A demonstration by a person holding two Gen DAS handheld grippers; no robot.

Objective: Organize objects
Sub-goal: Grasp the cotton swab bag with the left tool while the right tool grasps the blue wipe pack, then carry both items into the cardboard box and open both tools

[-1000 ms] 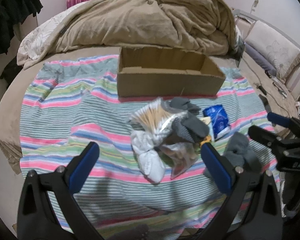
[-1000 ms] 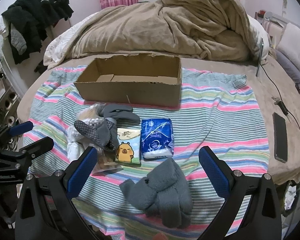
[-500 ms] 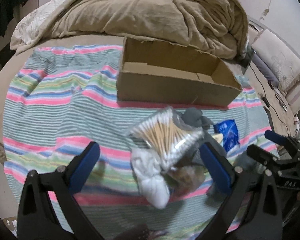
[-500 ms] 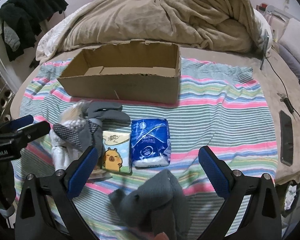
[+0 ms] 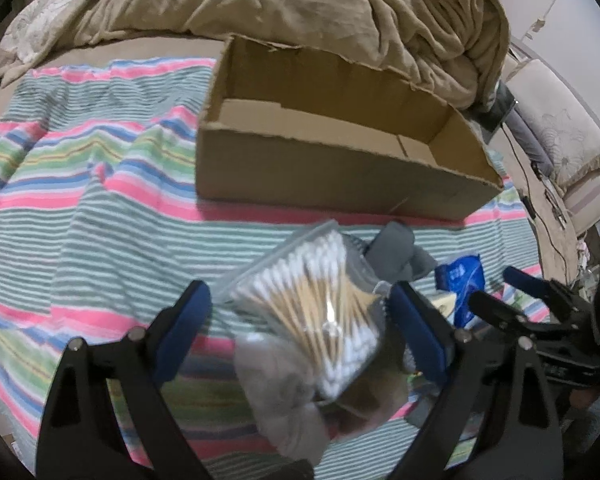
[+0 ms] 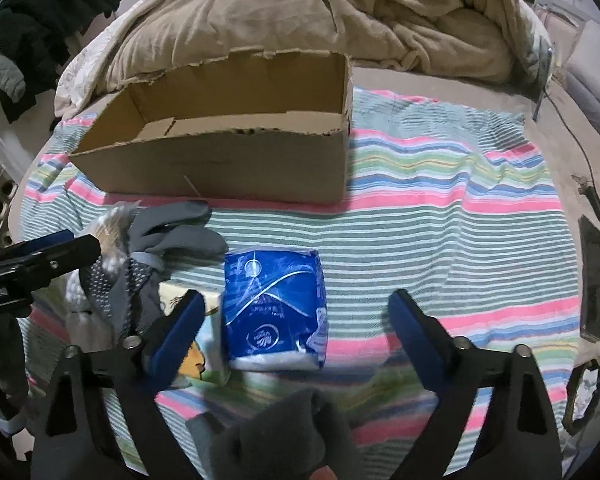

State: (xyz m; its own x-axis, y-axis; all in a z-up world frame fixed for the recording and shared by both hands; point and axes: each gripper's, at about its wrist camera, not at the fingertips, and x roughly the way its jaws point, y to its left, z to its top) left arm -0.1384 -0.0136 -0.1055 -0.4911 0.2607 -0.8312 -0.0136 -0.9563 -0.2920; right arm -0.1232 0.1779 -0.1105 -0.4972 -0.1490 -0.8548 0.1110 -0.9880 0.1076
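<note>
An open empty cardboard box stands on the striped blanket. My left gripper is open, its jaws on either side of a clear pack of cotton swabs lying on a white sock. My right gripper is open over a blue tissue pack, with a cartoon tissue pack at its left finger. Grey gloves lie to the left, a grey sock bundle below.
A heaped tan duvet lies behind the box. A dark phone and a cable lie at the bed's right edge. Dark clothes hang at the far left. The other gripper shows at the edge of each view.
Both grippers have moved forward and down toward the pile. The swab pack now sits between my left jaws, the blue tissue pack between my right jaws. Both stay open.
</note>
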